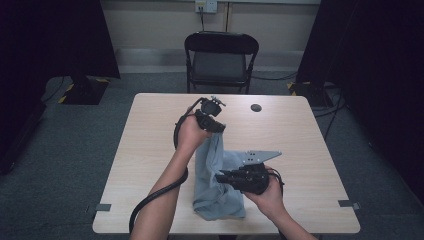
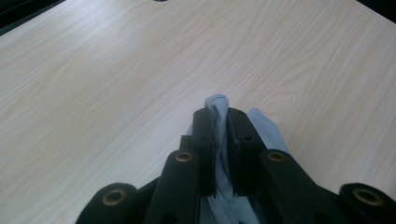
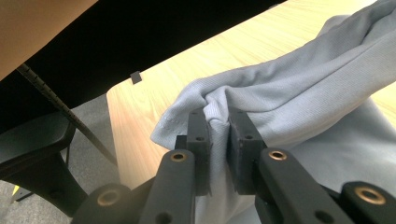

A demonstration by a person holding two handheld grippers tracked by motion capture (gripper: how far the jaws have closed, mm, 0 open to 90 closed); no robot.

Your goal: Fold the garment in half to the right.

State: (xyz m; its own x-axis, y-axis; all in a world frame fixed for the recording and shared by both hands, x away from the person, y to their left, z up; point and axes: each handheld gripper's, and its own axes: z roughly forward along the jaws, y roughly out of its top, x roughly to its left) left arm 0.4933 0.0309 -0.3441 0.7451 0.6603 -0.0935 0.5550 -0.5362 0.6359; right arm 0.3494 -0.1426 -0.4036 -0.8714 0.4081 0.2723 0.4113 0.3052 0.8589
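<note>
A: Item one, the grey-blue garment (image 1: 215, 180). Location?

B: On the pale wood table (image 1: 150, 150), near its front edge. Upper part lifted off the surface, lower part bunched on the tabletop.

A: Item two, left gripper (image 1: 216, 123).

B: High view: raised above the table's middle, the cloth hanging from it, left hand (image 1: 192, 134) wrapped round the body, wrist bent, forearm rising from the bottom edge, black cable looping down alongside. Left gripper view (image 2: 223, 109): jaws nearly together with a fold of the cloth pinched between them, a tuft poking out past the tips. That pinch is not legible from above.

A: Item three, right gripper (image 1: 222, 176).

B: High view: low, at the cloth's right side, pointing left, right hand (image 1: 270, 192) cupping it from below, grey three-cornered plate on top. Right gripper view (image 3: 218, 114): jaws clamped on a gathered ridge near a stitched hem, with the table's corner and grey carpet beyond.

A: Sundries?

B: Folding chair (image 1: 221, 60) behind the table; small dark disc (image 1: 256, 107) on the far side of the tabletop.
</note>
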